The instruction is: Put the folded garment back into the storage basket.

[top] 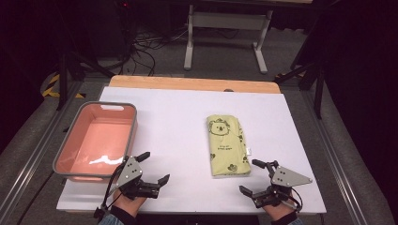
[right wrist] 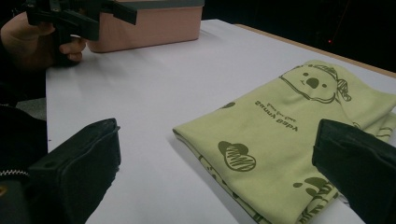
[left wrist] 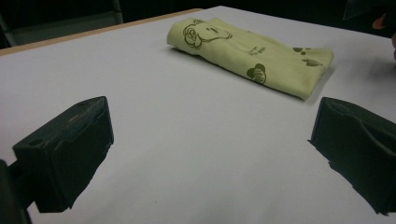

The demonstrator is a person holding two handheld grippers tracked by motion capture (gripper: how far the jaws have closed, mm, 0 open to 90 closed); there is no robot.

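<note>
The folded green cloth lay flat on the white table, right of the pink bin. The 2 tools rested near the front edge: the left gripper and the right gripper both gaped wide, holding nothing, the right one just beside the cloth's near end.

One folded cloth, one pink tub

Pink tub on white table
</note>
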